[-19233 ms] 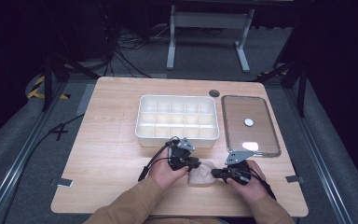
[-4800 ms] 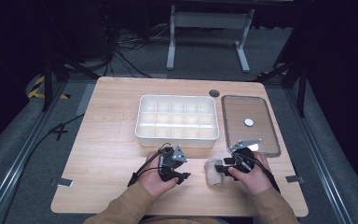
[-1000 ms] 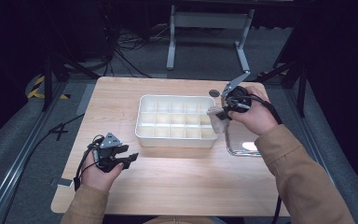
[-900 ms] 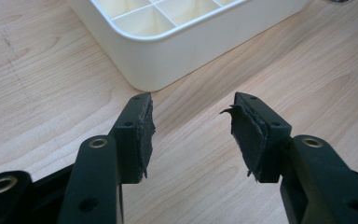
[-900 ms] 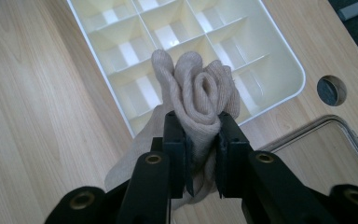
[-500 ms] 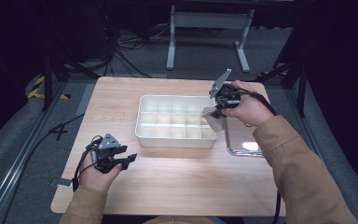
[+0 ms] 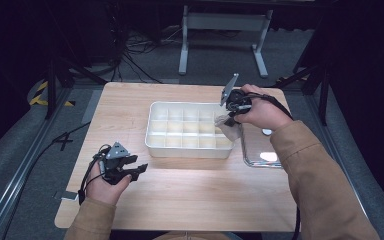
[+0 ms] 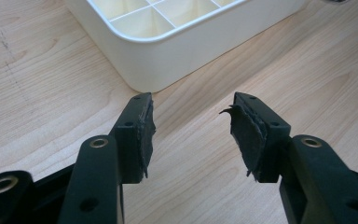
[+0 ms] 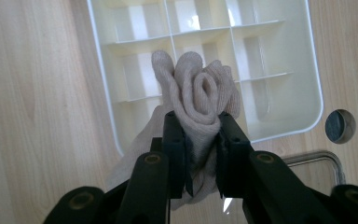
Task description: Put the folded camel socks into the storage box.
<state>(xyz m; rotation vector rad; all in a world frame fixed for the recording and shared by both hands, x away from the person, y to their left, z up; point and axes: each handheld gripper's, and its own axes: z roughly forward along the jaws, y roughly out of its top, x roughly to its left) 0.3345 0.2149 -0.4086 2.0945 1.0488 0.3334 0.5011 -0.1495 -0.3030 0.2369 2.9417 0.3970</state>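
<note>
The right tool (image 7: 228,116) is clenched on a rolled-up beige sock (image 9: 200,100), its two black jaws pressing the bundle from both sides so that the coiled end bulges out past the pads. In the high view the sock (image 7: 229,127) hangs from that tool over the right end of the white divided tray (image 7: 180,148), just above the tray's rightmost compartments. The right gripper view looks straight down past the roll into those compartments, with a loose flap of the fabric trailing below the jaws toward the tray's rim (image 9: 103,88). Whether the sock touches the dividers I cannot tell.

The tray sits in the middle of the wooden tabletop (image 7: 190,200), its cells laid out in rows. Just beside it on the right lies a clear lid (image 7: 260,152) with a dark rim (a small white round spot shows through it), partly covered by the right hand and its tan sleeve (image 7: 320,180). A small dark round hole (image 9: 339,125) in the tabletop shows close to the tray's far right corner.

The left tool (image 7: 130,171) lies low at the near left of the tabletop, held in the left hand, well apart from the sock. Its jaws are released, standing wide with bare wood between them; in the left gripper view its worn black pads (image 8: 247,135) point toward the tray's near left corner (image 8: 149,70), close to it but not touching.
</note>
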